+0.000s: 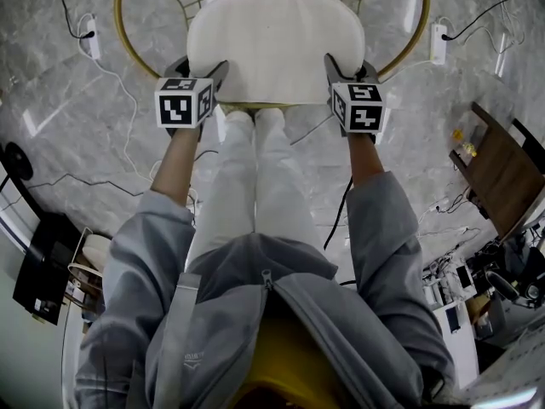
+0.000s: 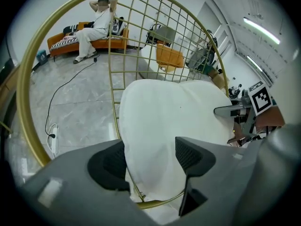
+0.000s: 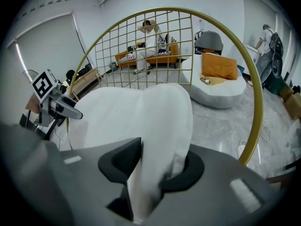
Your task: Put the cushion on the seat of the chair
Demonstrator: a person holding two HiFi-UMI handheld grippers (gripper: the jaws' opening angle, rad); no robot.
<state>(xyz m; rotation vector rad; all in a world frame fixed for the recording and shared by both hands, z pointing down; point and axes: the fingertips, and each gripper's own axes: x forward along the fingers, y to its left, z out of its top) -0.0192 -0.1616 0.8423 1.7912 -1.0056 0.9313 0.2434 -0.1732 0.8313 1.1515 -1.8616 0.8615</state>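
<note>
The white cushion [image 1: 272, 45] lies flat on the seat of the round gold-framed chair [image 1: 122, 32], directly ahead of the person's knees. My left gripper [image 1: 203, 68] is at the cushion's near left corner. In the left gripper view its jaws [image 2: 150, 161] stand wide apart, with the cushion [image 2: 174, 121] edge lying loose between them. My right gripper [image 1: 351, 68] is at the near right corner. There the cushion [image 3: 131, 121] edge is bunched and pinched between the jaws of the right gripper [image 3: 150, 166]. Behind the cushion rises the chair's gold wire back [image 2: 141, 41].
White power strips [image 1: 92, 39] [image 1: 438, 43] with cables lie on the marble floor on both sides of the chair. A wooden table [image 1: 502, 177] stands at the right. The person's legs [image 1: 255, 177] are just before the seat. Farther off are a sofa with a seated person [image 2: 96, 25] and a white beanbag [image 3: 218, 79].
</note>
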